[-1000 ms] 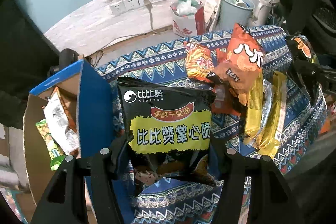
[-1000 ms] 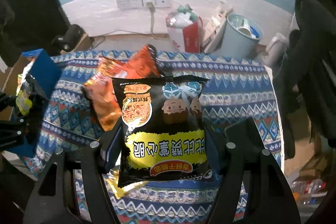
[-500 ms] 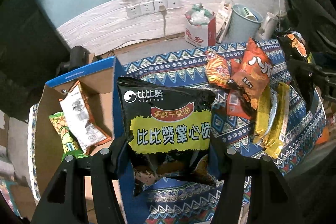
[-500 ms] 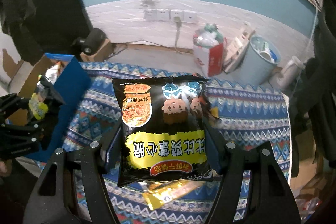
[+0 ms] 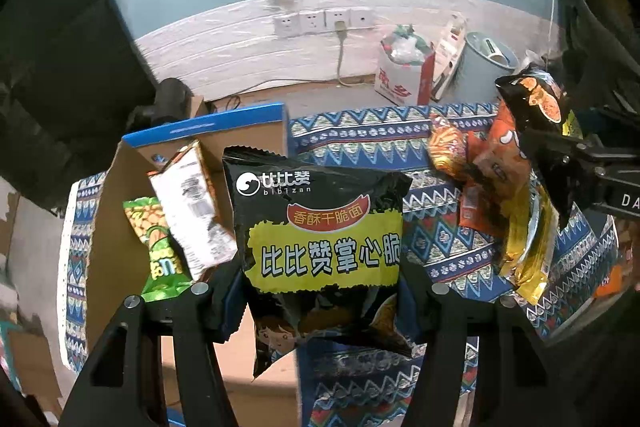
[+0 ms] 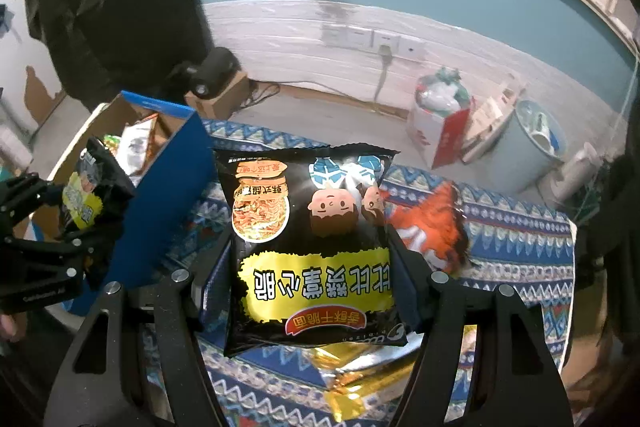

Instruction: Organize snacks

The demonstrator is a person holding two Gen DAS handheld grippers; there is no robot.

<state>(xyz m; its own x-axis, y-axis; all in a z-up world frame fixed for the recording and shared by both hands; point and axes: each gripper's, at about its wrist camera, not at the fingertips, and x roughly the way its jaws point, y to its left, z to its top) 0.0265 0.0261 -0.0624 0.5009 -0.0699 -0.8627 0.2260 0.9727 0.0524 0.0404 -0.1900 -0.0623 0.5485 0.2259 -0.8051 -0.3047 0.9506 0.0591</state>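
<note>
My left gripper (image 5: 320, 291) is shut on a black and yellow noodle snack bag (image 5: 320, 243), held above the right wall of the blue cardboard box (image 5: 208, 127). The box holds a green bag (image 5: 158, 243) and a white-backed bag (image 5: 192, 211). My right gripper (image 6: 308, 279) is shut on a second black and yellow snack bag (image 6: 308, 247), held upside down above the patterned cloth (image 6: 500, 259). It also shows at the right of the left wrist view (image 5: 536, 99). Orange bags (image 5: 480, 163) and yellow bags (image 5: 528, 251) lie on the cloth.
A grey bin (image 6: 536, 143) and a red and white carton (image 6: 440, 127) stand on the floor behind the table, below wall sockets (image 5: 324, 23). A small cardboard box with a black object (image 6: 212, 83) sits behind the blue box.
Both grippers have moved left and up with their bags. The blue box has come more under the left gripper, and its inside shows more. The right gripper has left the orange bags behind.
</note>
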